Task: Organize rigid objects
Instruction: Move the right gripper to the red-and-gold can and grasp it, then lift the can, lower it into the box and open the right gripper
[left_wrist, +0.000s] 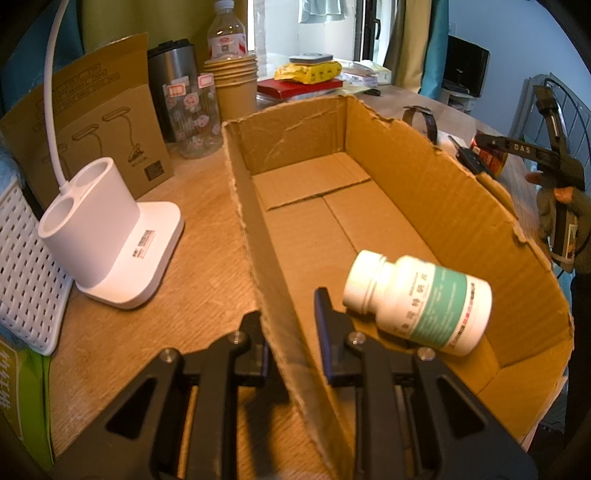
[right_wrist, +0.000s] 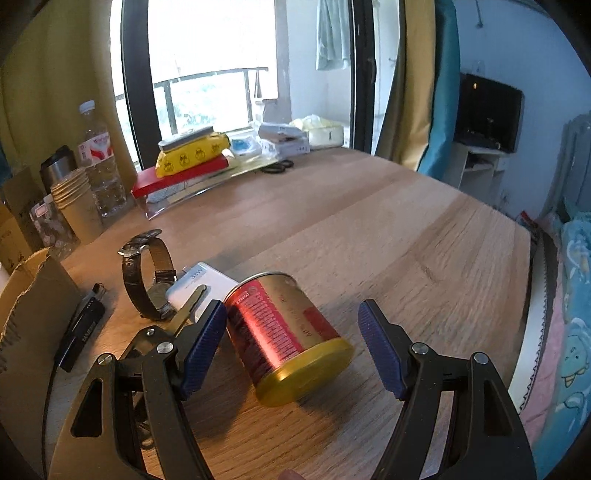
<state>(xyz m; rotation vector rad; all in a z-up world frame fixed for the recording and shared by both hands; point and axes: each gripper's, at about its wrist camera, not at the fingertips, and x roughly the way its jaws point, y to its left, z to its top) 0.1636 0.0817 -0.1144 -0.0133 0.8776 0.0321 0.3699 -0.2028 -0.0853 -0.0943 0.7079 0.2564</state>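
Observation:
An open cardboard box stands on the wooden table. A white pill bottle with a green label lies on its side inside it, near the front. My left gripper straddles the box's left wall, one finger outside and one inside, shut on the wall. My right gripper is open, its blue-padded fingers on either side of a red and gold can that lies on its side on the table. The right gripper also shows in the left wrist view, beyond the box's right wall.
A wristwatch, a white charger and a black pen-like item lie left of the can, by the box corner. A white lamp base, white basket, paper cups, bottles and stacked packages stand behind.

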